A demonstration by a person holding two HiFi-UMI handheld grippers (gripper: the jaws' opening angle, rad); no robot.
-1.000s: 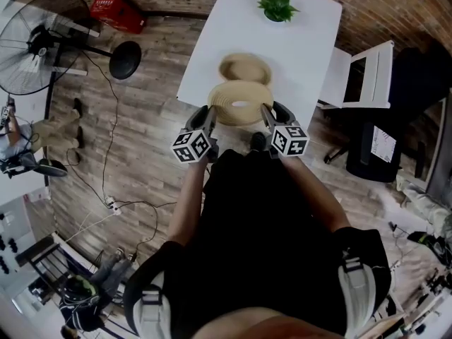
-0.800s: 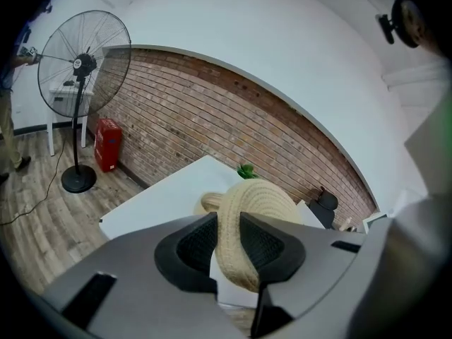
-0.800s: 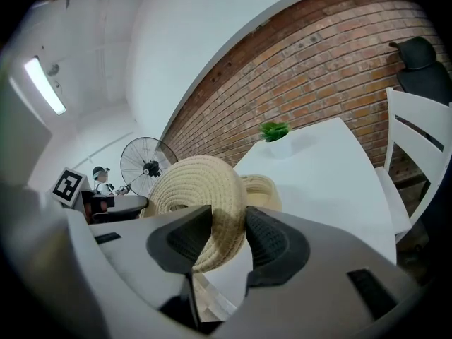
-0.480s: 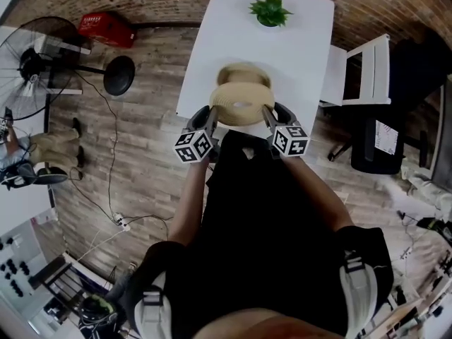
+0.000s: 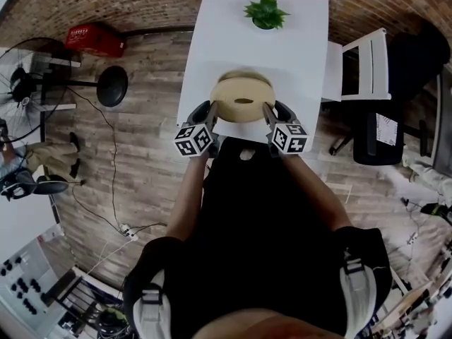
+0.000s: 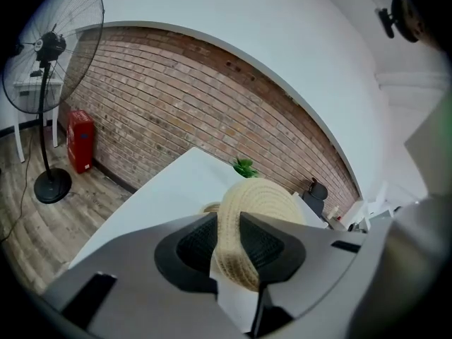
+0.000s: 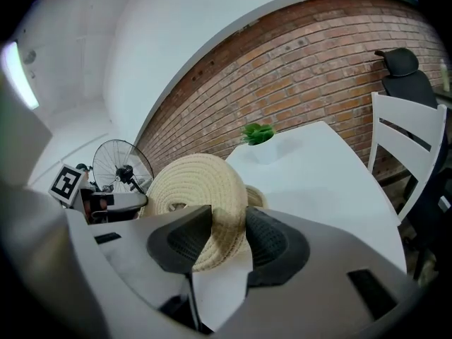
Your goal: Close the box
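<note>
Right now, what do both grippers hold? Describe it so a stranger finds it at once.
Look at the near end of the white table, opposite the green plant. There the left gripper and right gripper pinch the rim of a round straw lid. Unlike the straw box peeking out behind it, it is a flat disc off the table.

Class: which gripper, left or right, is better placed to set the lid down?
Neither alone: left gripper and right gripper each clamp an opposite edge of the woven lid; the box shows just beyond it.
</note>
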